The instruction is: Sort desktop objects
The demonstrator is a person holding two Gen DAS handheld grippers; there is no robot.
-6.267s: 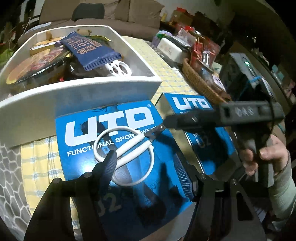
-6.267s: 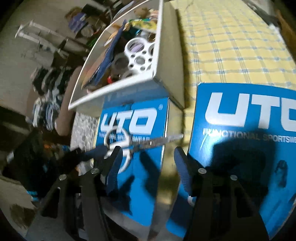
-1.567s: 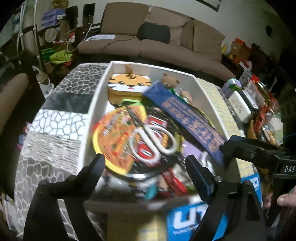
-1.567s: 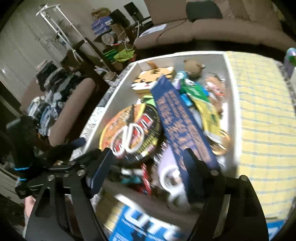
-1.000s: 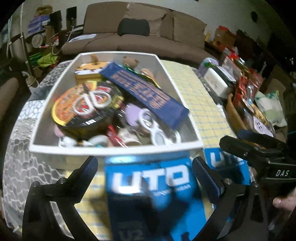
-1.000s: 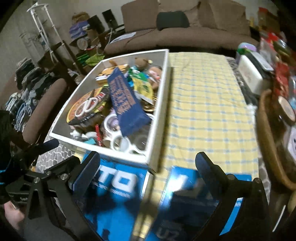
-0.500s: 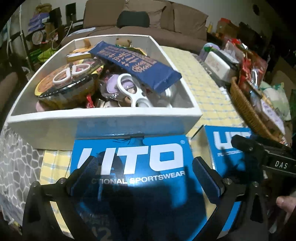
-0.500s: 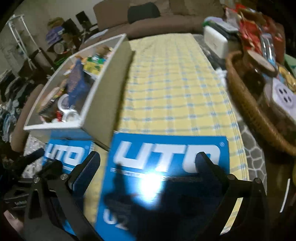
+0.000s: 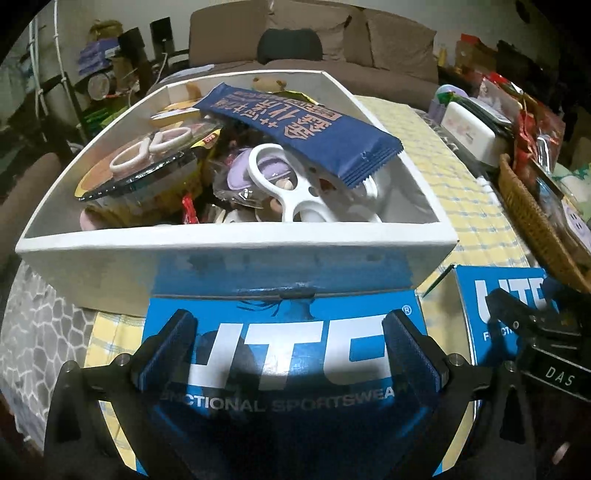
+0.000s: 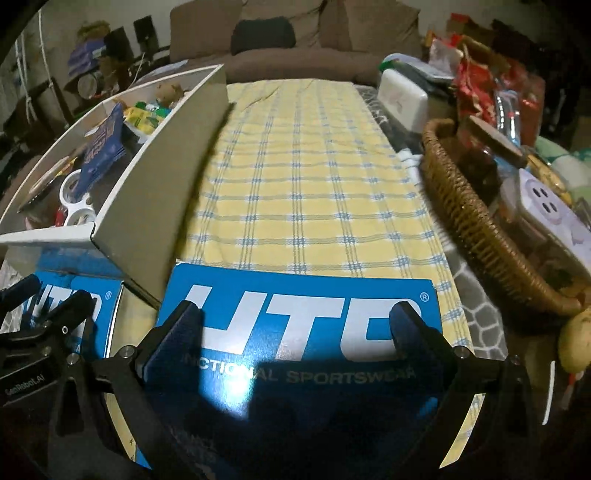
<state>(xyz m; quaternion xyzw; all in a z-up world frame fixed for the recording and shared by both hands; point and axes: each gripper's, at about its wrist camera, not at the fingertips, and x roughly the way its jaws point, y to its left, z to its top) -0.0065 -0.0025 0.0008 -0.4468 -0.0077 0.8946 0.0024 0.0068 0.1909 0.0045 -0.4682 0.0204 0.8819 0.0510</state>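
A white box (image 9: 236,254) holds several sorted things: white-handled scissors (image 9: 151,149) on a noodle bowl, a long blue snack pack (image 9: 299,129), a white holed plastic piece (image 9: 291,195). My left gripper (image 9: 288,347) hangs open over a blue UTO box lid (image 9: 288,369) just in front of the white box, with nothing between its fingers. My right gripper (image 10: 299,332) is open and empty over a second blue UTO lid (image 10: 303,332). The white box (image 10: 155,192) sits at the left of the right wrist view.
A yellow checked cloth (image 10: 306,173) covers the table beyond the right lid. A wicker basket (image 10: 480,236) full of jars and packets stands along the right edge. A white case (image 10: 402,96) lies at the back right. A brown sofa (image 9: 314,33) is behind.
The scissors went from the blue lid into the white box on the noodle bowl. Both grippers then drew back and down from over the box to above the blue lids.
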